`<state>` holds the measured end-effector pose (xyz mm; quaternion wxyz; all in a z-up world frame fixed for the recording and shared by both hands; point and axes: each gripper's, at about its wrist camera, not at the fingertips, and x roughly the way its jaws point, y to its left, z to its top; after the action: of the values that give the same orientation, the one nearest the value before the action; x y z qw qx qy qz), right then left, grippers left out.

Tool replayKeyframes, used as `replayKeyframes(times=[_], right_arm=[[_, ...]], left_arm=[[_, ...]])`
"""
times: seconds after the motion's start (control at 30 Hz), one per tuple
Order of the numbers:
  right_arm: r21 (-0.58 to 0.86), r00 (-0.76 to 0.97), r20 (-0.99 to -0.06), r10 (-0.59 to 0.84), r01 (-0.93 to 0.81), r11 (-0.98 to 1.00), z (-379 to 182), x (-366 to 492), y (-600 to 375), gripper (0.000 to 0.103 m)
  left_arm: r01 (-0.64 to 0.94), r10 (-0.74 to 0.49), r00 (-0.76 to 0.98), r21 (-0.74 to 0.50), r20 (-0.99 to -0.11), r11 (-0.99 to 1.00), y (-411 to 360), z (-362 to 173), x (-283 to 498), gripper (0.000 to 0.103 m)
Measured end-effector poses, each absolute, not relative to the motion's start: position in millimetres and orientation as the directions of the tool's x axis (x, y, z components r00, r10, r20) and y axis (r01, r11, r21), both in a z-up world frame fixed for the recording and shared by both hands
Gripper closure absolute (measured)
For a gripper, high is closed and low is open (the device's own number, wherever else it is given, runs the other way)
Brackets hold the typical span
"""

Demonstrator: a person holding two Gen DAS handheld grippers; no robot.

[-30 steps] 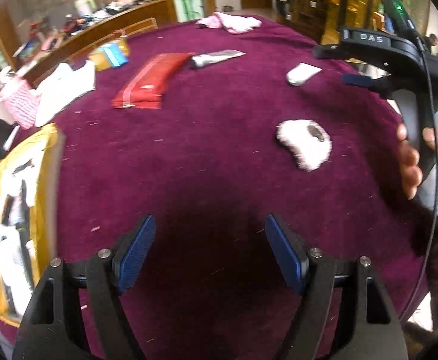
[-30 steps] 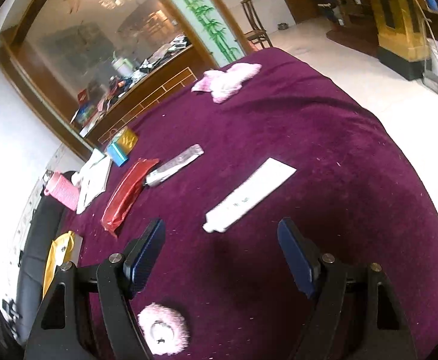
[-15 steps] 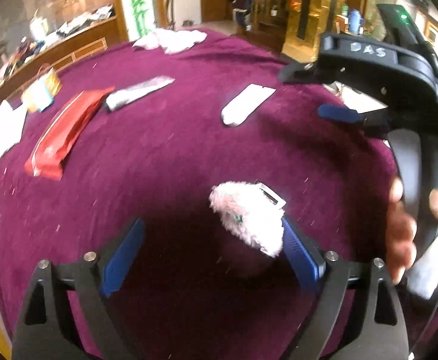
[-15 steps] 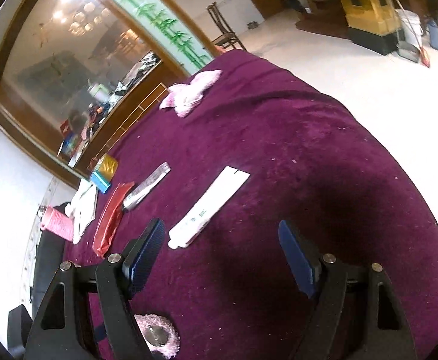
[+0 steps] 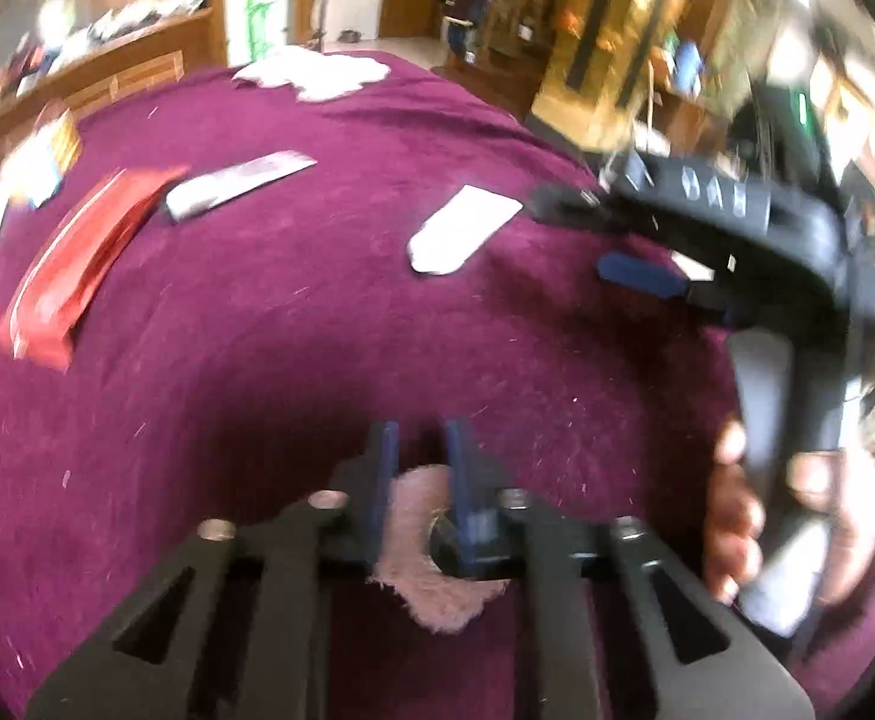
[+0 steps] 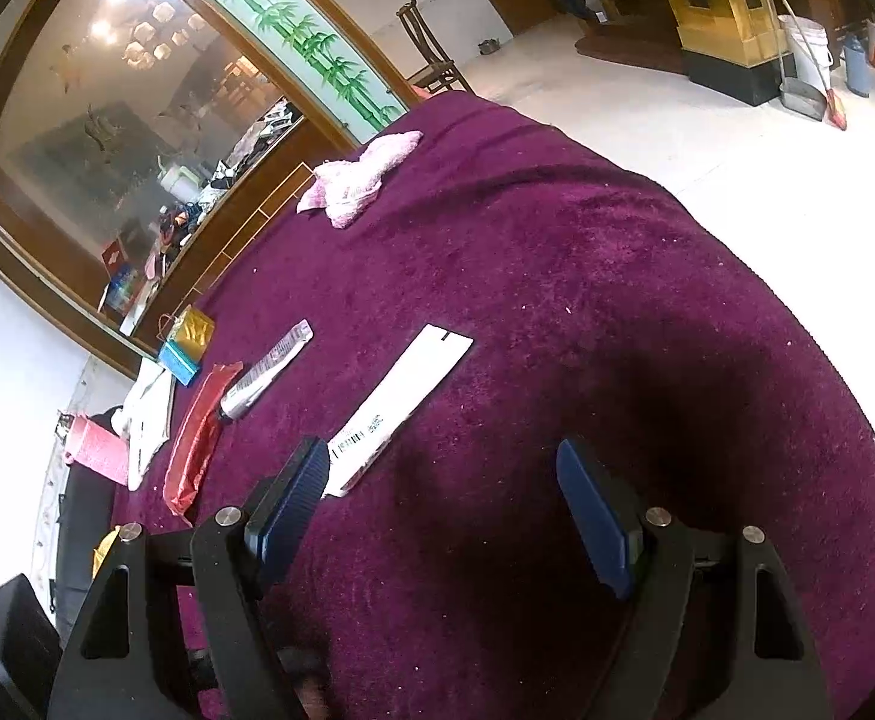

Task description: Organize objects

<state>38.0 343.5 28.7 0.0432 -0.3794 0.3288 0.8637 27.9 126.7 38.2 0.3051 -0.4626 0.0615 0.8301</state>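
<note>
A round table draped in a deep purple velvet cloth fills both views, and every item below is placed relative to it. Near the middle of the cloth lies a long white flat packet with printed text at one end. Toward the cloth's left side, a red foil packet lies lengthwise, with a silver tube just beside it, angled so its cap nearly meets the packet. At the far edge of the cloth sits a crumpled pink cloth. At the left rim rests a small gold and blue box.

At the near edge of the cloth, the left gripper has its blue pads drawn close together, pinching a fluffy pink puff with a dark round centre. The puff sits between the fingers and spreads back under the gripper body, low against the velvet.

The right gripper hovers over the cloth with its pads spread wide and nothing between them. Its left pad overlaps the near end of the white packet in the view; whether they touch cannot be told.
</note>
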Motion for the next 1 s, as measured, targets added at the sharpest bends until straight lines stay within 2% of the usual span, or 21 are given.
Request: replayKeyframes(times=[0.13,0.37,0.57,0.73,0.77,0.87,1.0], right_arm=[[0.515,-0.697,-0.694,-0.18,-0.306,-0.801,32,35,335,0.029],[0.558,-0.655,-0.687,-0.313,-0.2,-0.805,58,6,288,0.029],[0.477,-0.577,-0.757,-0.307,-0.165,-0.863,52,-52,234,0.029],[0.572,-0.499,-0.736,-0.458,-0.094,-0.815,45,-84,190,0.029],[0.567,-0.486,-0.743,-0.46,-0.092,-0.819,46,-90,182,0.029],[0.473,-0.502,-0.797,-0.335,-0.174,-0.864,46,-98,183,0.029],[0.467,-0.46,-0.834,-0.306,-0.292,-0.835,33,-123,190,0.029]], left_arm=[[-0.521,0.476,-0.427,-0.22,-0.769,-0.824,78,59,39,0.098],[-0.472,0.508,-0.443,-0.289,-0.738,-0.833,15,70,51,0.098],[-0.467,0.542,-0.432,-0.336,-0.721,-0.818,-21,68,73,0.098],[-0.415,0.534,-0.421,-0.368,-0.733,-0.832,-48,58,74,0.098],[-0.407,0.533,-0.418,-0.373,-0.736,-0.834,-51,57,72,0.098],[-0.398,0.539,-0.413,-0.387,-0.734,-0.832,-61,54,71,0.097],[-0.388,0.564,-0.403,-0.423,-0.721,-0.819,-69,51,70,0.097]])
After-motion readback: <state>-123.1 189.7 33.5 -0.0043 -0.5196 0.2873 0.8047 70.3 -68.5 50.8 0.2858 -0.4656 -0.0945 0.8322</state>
